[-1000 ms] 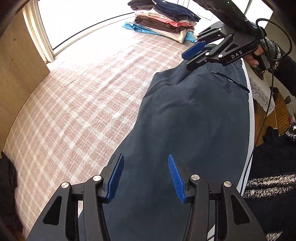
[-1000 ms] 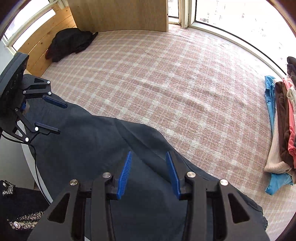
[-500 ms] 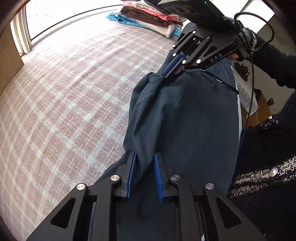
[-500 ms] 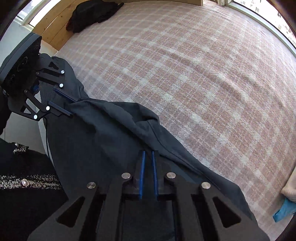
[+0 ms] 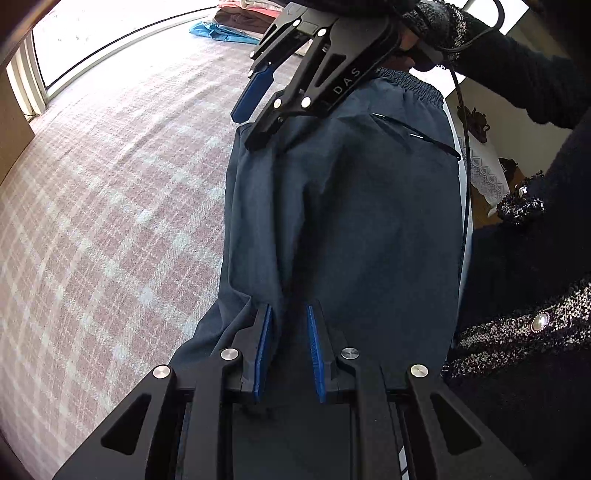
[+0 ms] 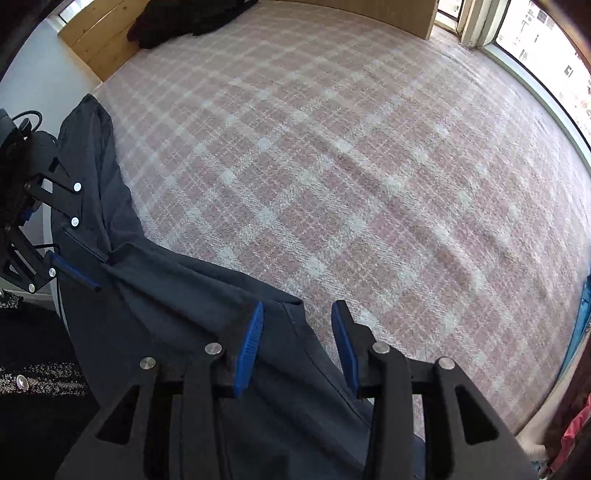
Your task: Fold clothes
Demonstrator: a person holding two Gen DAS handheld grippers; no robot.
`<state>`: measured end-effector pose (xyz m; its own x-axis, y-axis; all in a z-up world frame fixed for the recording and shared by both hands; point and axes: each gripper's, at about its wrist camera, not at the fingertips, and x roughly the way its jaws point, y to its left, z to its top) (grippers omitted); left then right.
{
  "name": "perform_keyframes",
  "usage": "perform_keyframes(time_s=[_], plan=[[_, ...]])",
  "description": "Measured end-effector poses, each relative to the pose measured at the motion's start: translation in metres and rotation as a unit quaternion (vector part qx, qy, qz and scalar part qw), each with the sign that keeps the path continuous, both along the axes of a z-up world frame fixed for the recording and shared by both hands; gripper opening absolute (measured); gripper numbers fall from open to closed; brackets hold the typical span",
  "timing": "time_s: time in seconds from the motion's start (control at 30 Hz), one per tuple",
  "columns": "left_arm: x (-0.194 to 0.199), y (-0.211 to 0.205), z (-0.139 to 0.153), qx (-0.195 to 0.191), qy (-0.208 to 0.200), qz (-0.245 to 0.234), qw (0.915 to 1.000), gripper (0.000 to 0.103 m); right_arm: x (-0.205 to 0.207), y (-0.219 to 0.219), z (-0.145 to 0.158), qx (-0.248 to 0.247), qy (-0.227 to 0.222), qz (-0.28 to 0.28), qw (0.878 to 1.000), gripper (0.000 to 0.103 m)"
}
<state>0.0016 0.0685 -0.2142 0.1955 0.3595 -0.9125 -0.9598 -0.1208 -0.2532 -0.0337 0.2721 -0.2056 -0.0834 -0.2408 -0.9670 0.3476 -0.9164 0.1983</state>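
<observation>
Dark navy trousers (image 5: pixel 369 221) with an elastic waistband (image 5: pixel 410 83) lie along the near edge of the pink plaid bed cover (image 5: pixel 110 221). My left gripper (image 5: pixel 290 314) is closed narrowly on a raised fold of the trouser leg, and the cloth bunches at its left finger. In the right wrist view the left gripper (image 6: pixel 102 273) holds the cloth taut at the far left. My right gripper (image 6: pixel 297 314) is open over the trousers (image 6: pixel 184 314) at their bed-side edge, gripping nothing. The left wrist view shows the right gripper (image 5: pixel 243 129) above the waist end.
A pile of folded clothes (image 5: pixel 236 22) sits at the far side of the bed by the window. A black garment (image 6: pixel 177 18) lies against the wooden panel (image 6: pixel 99 40). The person's dark tweed jacket (image 5: pixel 517 332) is close beside the trousers.
A second ago both grippers were open above the flat trousers. They then shut on the cloth and pulled it up. Now the right gripper has opened and let go; the left still holds.
</observation>
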Motion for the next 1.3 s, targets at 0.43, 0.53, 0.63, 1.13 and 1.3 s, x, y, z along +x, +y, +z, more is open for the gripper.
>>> perform_keyframes(time_s=[0.43, 0.53, 0.63, 1.13, 1.3], plan=[[-0.028, -0.049, 0.02, -0.005, 0.037, 0.084, 0.9958, 0.022, 0.022, -0.009, 0.0, -0.068, -0.01, 0.011, 0.998, 0.004], [-0.041, -0.069, 0.023, -0.022, 0.054, 0.111, 0.9921, 0.022, 0.03, -0.001, 0.033, -0.066, 0.044, -0.003, 0.997, 0.004], [-0.053, -0.075, 0.02, -0.038, 0.064, 0.118, 0.9902, 0.022, 0.03, 0.016, 0.048, -0.059, 0.07, -0.041, 0.995, 0.004], [-0.061, -0.042, 0.004, -0.046, 0.01, 0.024, 0.9986, 0.013, 0.063, 0.001, 0.064, -0.095, 0.076, -0.018, 0.992, 0.004], [-0.037, -0.066, 0.023, -0.036, -0.023, 0.014, 0.999, 0.013, 0.074, 0.0, 0.066, -0.097, 0.077, -0.027, 0.992, 0.004]])
